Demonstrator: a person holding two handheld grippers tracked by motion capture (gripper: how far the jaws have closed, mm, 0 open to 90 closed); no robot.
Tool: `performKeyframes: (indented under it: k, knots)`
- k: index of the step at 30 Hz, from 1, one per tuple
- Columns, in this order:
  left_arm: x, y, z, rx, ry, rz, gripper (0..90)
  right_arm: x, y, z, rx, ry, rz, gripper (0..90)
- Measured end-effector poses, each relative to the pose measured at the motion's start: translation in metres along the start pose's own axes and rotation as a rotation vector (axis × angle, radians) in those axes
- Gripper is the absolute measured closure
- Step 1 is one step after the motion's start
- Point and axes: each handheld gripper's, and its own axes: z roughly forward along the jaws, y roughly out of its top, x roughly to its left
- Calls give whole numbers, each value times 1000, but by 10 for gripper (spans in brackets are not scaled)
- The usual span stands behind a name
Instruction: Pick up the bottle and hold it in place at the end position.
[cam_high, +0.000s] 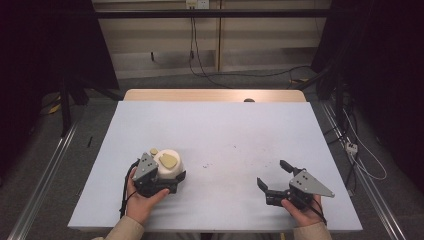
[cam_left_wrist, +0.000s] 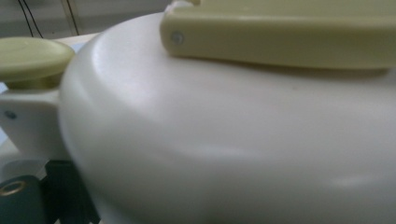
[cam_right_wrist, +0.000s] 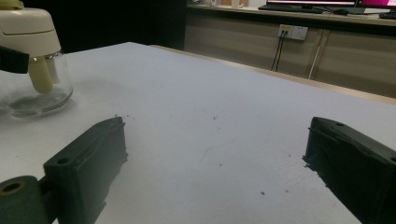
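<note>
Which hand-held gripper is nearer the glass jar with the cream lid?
Left. The left hand-held gripper is right up against the glass jar, at its near side. The right hand-held gripper sits well off to the jar's right, jaws open over bare table.

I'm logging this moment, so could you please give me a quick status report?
Left gripper at the cream-lidded glass jar, grip not discernible. Right gripper open, empty, over the table. Nothing between them.
</note>
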Motion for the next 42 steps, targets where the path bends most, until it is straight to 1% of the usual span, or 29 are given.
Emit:
performKeyframes:
  k: [4, 13, 18, 22, 25, 28, 42]
  knots:
    - [0, 4, 2, -7, -9, -9, 54, 0, 0, 0, 0, 2, -2, 50]
    - [0, 10, 7, -21, -10, -11, 54, 1, 0, 1, -2, 5, -1, 50]
    - [-2, 16, 14, -17, -8, 4, 54, 1, 0, 1, -2, 6, -1, 49]
    - [-4, 18, 17, -19, -12, 1, 54, 1, 1, 1, -4, 10, -2, 49]
    - [-4, 20, 23, -7, -17, 3, 54, 1, 1, 1, -4, 12, -4, 49]
    - [-5, 20, 25, -5, -16, 0, 54, 1, 1, 1, -5, 10, -3, 49]
    - [-5, 26, 37, -10, -23, -1, 54, 1, 1, 1, -6, 12, -4, 49]
